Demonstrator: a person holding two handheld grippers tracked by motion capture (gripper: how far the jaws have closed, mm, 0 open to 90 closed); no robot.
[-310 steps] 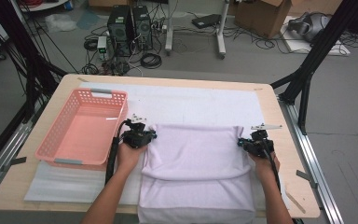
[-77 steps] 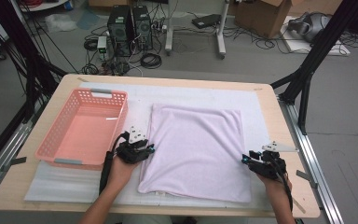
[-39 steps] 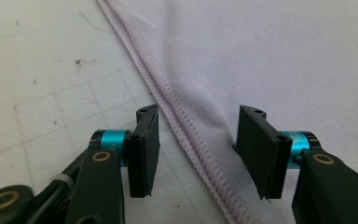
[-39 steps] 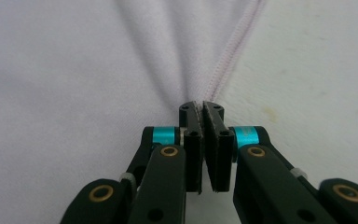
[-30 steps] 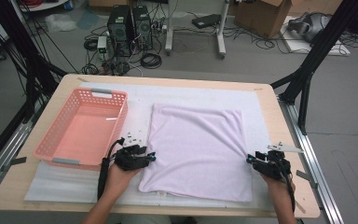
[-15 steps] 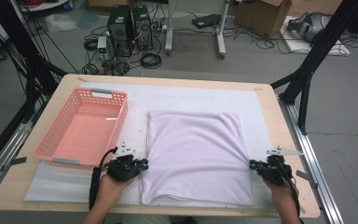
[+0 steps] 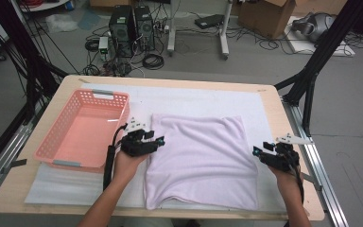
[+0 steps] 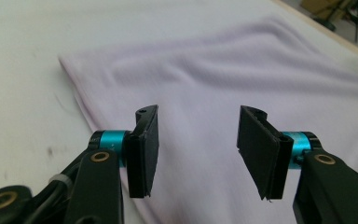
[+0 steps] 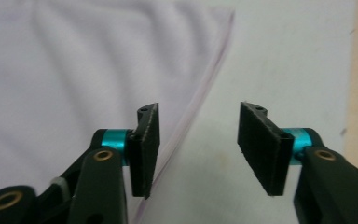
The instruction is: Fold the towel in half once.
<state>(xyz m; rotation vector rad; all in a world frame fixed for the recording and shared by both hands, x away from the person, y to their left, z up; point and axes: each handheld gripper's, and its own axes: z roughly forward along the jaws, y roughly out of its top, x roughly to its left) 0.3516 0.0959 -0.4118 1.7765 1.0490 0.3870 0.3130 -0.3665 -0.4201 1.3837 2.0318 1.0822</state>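
A folded pale lilac towel (image 7: 203, 158) lies flat on the white mat (image 7: 198, 101) in the middle of the table. My left gripper (image 7: 157, 142) hovers at the towel's left edge; its jaws have just been opening and stand apart with nothing between them. In the left gripper view the towel (image 8: 223, 79) spreads under the left gripper (image 8: 198, 149). My right gripper (image 7: 257, 153) sits at the towel's right edge; its jaws have also just been opening and hold nothing. In the right gripper view the towel's edge (image 9: 205, 98) runs under the right gripper (image 9: 198, 149).
A pink plastic basket (image 7: 64, 142) stands empty at the table's left, right beside my left hand. The wooden table edge (image 7: 276, 101) frames the mat. Behind the table are computer towers (image 7: 130, 23), cables and black frame legs.
Both grippers have let go of the towel's near edge and lifted away. The left one has moved forward along the towel's left side. The towel now lies flat.
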